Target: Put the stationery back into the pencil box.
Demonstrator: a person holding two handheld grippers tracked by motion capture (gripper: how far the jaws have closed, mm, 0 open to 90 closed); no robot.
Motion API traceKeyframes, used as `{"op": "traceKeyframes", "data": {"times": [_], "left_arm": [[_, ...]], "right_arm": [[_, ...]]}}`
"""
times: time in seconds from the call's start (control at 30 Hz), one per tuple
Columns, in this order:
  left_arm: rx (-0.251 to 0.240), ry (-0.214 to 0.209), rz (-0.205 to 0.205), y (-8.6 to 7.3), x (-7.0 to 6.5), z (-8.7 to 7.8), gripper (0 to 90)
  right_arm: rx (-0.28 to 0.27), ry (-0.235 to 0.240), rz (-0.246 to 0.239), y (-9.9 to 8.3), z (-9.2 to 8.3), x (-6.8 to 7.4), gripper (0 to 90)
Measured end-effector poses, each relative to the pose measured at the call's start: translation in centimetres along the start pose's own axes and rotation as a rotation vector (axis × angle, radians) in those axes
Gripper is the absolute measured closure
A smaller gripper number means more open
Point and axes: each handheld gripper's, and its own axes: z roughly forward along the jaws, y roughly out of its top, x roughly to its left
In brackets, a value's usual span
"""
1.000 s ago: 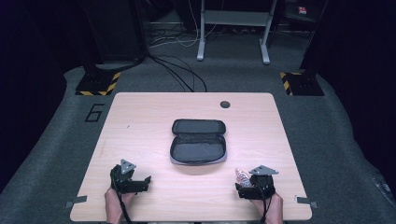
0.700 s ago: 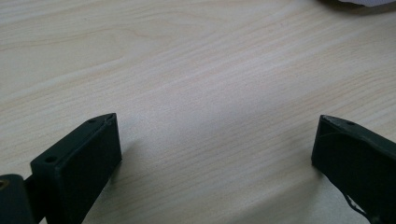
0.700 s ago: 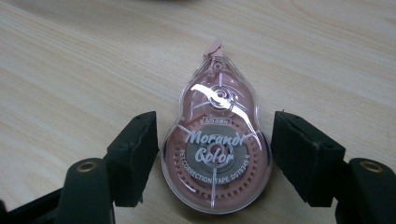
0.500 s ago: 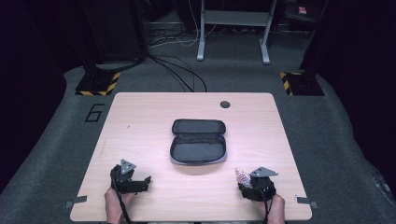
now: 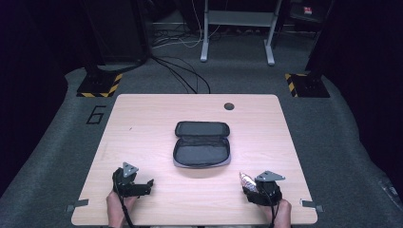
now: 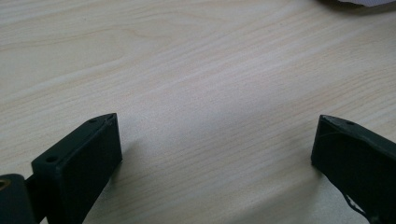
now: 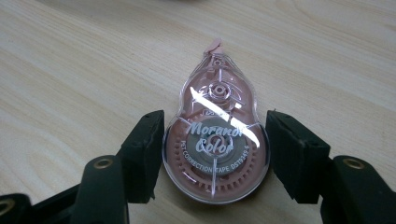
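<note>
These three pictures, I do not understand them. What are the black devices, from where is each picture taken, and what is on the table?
No robot arm is here. A person sits at the light wooden table and holds a hand-held black two-jaw tool in each hand.

The high view looks down from above the person's side: the left tool is at the lower left, the right tool at the lower right. In the middle lies an open dark grey zip pouch.

The other two pictures come from small cameras riding on the tools. In the left gripper view, the left tool's jaws stand wide apart over bare wood. In the right gripper view, the right tool has just closed its jaws on a clear pink plastic correction tape dispenser and grips its round body from both sides.
</note>
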Motion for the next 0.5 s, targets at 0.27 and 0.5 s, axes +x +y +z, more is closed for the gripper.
{"op": "traceKeyframes", "data": {"times": [0.27,0.5], "left_arm": [[-0.001,0.000,-0.001,0.0,0.0,0.0,1.5],[0.000,0.000,0.000,0.0,0.0,0.0,1.5]], "right_arm": [[-0.026,0.014,-0.009,0.4,-0.8,-0.2,39.2],[-0.061,0.013,-0.015,1.4,-2.0,-0.2,39.2]]}}
